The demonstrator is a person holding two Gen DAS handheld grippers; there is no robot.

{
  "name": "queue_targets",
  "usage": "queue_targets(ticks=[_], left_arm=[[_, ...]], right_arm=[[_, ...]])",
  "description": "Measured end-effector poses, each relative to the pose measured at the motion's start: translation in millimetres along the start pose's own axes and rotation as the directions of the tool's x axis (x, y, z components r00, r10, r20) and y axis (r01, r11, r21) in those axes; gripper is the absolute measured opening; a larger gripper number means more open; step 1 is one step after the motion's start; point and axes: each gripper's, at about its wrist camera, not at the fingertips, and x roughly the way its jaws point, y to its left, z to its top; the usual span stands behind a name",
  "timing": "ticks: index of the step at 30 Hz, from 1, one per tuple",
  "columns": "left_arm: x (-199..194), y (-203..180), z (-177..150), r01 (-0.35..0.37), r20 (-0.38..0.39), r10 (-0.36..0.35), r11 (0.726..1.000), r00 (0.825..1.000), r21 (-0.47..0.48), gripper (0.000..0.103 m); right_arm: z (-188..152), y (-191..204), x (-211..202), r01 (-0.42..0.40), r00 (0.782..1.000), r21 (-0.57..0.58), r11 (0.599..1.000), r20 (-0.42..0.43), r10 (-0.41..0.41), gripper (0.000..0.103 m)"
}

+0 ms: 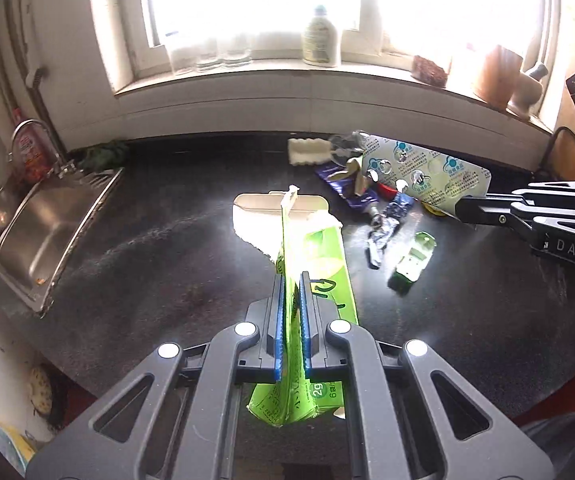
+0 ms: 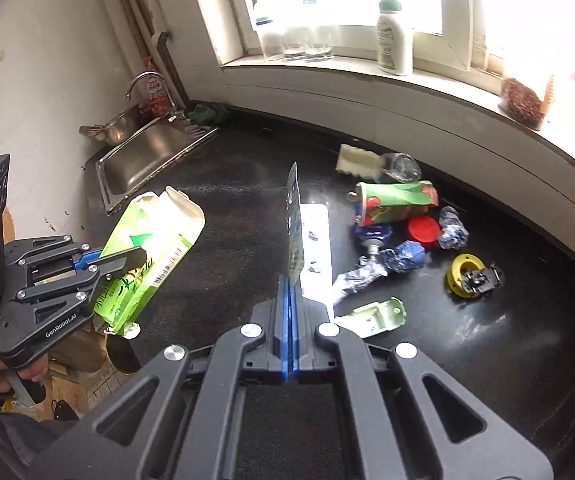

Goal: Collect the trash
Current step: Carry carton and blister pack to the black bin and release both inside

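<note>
My left gripper [image 1: 292, 284] is shut on a flattened green carton [image 1: 323, 264], held above the black counter; the right wrist view shows that gripper [image 2: 135, 258] and carton [image 2: 147, 256] at the left. My right gripper [image 2: 289, 284] is shut on a blister pack [image 2: 294, 216], seen edge-on there. In the left wrist view the pack [image 1: 419, 172] shows its printed face, with the right gripper [image 1: 461, 210] clamped on its lower corner. On the counter lie crumpled blue wrappers [image 2: 401, 258], a squeezed tube [image 2: 371, 234], a red lid [image 2: 423, 230], a green plastic piece [image 2: 375, 316] and a green-red snack tube [image 2: 397, 198].
A white flat tray [image 1: 247, 208] lies mid-counter. A yellow ring with a small black part [image 2: 461, 274], a white sponge [image 2: 357, 160] and a clear cup [image 2: 401, 166] sit near the wall. The steel sink [image 1: 47, 224] is at the left. A bottle [image 1: 321, 40] and jars stand on the windowsill.
</note>
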Motion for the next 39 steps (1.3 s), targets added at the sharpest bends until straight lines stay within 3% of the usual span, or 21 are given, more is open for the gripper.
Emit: queue_targets(ticks=[4,7,13,18,24,30,34,39], left_arm=[[-28.6,64.1,-22.7,-0.138,-0.002,0.138,0.984,0.99,-0.114,0.006],[-50.2,112.7,-48.8,-0.233,-0.032,0.231,0.949,0.972,-0.213,0.006],[-86.0,197.8,-114.6,-0.386,-0.133,0.365,0.832,0.922,-0.399,0.006],[-97.6,248.7,-173.0,-0.468,-0.233,0.407,0.721,0.883,-0.511,0.006],[-70.8,285.7,-240.7,-0.492,-0.337,0.358,0.625,0.871,-0.607,0.006],[-15.0,315.2,-304.7,-0.457,-0.389,0.242,0.541,0.889,-0.706,0.006],[20.4,329.7,-337.9,-0.461,-0.431,0.189,0.53,0.883,-0.712,0.006],[43.5,341.6,-359.9,-0.424,-0.428,0.122,0.524,0.896,-0.739,0.007]], right_arm=[[25.5,66.5,27.7,-0.115,0.993,-0.124,0.986,-0.03,0.112,0.002],[41.6,124.1,52.0,-0.208,0.978,-0.214,0.954,-0.071,0.198,0.002],[51.2,239.2,98.7,-0.385,0.922,-0.345,0.856,-0.189,0.338,0.002],[36.5,318.7,139.3,-0.49,0.868,-0.403,0.773,-0.309,0.389,0.002],[1.3,385.4,204.1,-0.552,0.808,-0.382,0.742,-0.465,0.362,0.002],[-45.0,428.3,269.7,-0.544,0.775,-0.392,0.742,-0.572,0.266,0.002],[-71.1,442.3,310.5,-0.53,0.747,-0.376,0.76,-0.632,0.208,0.002],[-87.7,451.4,339.9,-0.507,0.732,-0.387,0.77,-0.665,0.148,0.002]])
